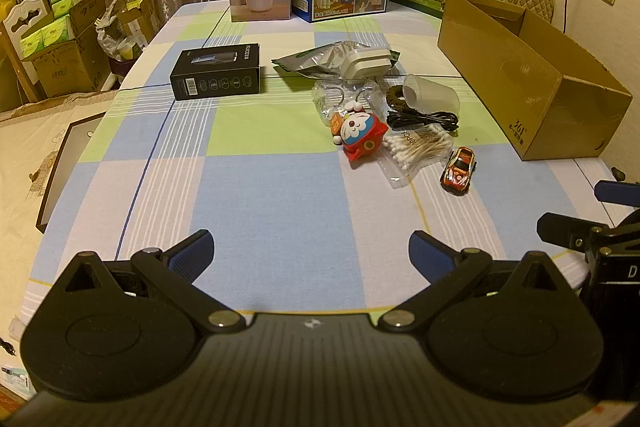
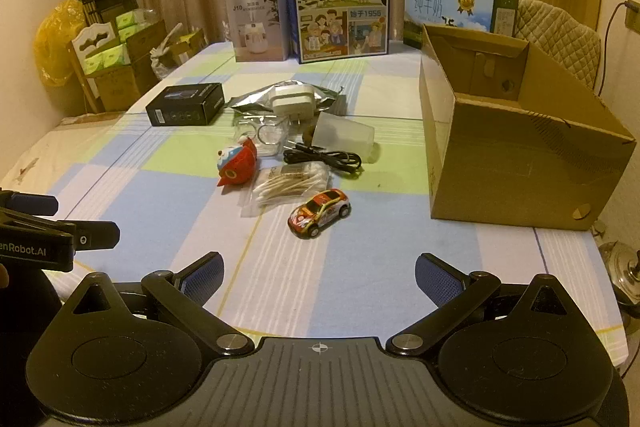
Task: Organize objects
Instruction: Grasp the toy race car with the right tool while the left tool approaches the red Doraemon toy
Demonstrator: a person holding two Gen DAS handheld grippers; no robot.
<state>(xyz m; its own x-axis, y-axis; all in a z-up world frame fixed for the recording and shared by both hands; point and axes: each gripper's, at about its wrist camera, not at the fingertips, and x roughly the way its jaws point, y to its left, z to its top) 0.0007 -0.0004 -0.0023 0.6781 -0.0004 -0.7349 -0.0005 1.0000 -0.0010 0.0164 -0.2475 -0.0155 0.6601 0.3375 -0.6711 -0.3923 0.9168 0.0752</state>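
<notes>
Several small items lie clustered mid-tabletop (image 2: 360, 267) on checked cloth: a glossy red-orange toy car (image 2: 319, 213) nearest, nose toward the near-left, beside a clear crinkly bag of cotton swabs (image 2: 288, 183) and a rounded red plastic cat figure (image 2: 238, 167). An open brown cardboard box (image 2: 520, 147) sits right. Left gripper (image 1: 310, 255) and right gripper (image 2: 319, 277) hover wide apart, holding nothing.
</notes>
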